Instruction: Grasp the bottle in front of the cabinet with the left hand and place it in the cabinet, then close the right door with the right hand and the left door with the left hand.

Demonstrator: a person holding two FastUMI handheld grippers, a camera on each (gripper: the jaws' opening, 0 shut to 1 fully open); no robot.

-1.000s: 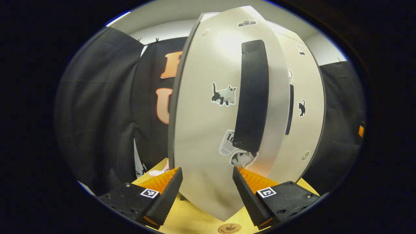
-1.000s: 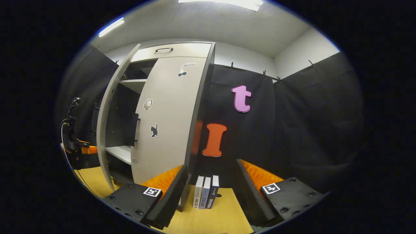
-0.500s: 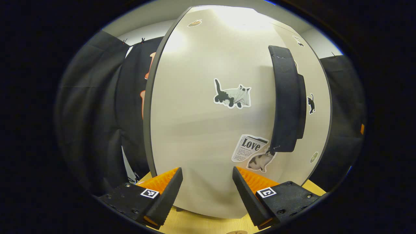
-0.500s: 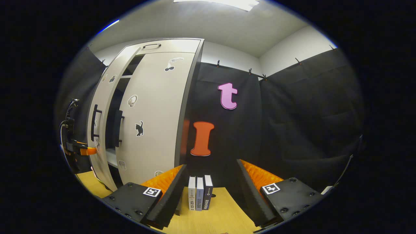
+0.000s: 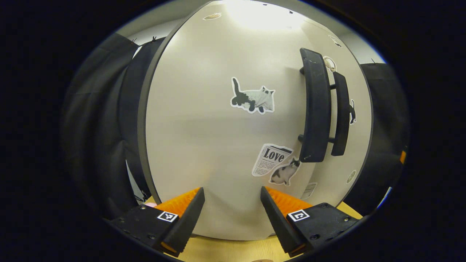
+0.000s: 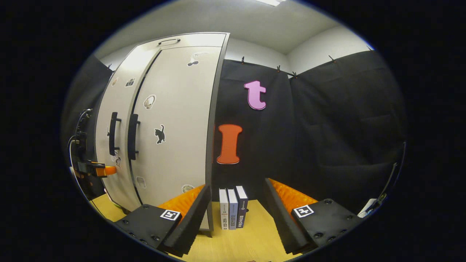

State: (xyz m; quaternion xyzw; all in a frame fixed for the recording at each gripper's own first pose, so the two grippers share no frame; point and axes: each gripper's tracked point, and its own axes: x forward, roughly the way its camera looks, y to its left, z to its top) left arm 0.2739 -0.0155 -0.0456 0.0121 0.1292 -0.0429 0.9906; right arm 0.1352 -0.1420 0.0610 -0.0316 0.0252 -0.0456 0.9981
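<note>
left gripper [image 5: 232, 211] – fingers spread, empty, facing the left door [image 5: 204, 138] close ahead | door looks flush with the right door [image 6: 174, 123], handles [image 5: 316, 109] upright, side by side | right gripper [image 6: 236, 214] – spread, empty, farther off by the books [image 6: 233, 213] | bottle hidden, presumably inside the cabinet [image 6: 214, 116]

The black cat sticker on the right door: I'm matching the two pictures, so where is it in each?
Left gripper view: black cat sticker at far right, partly behind the door handles.
Right gripper view: black cat sticker left of centre, right of the handles.
Shared landmark: paired black door handles.
</note>
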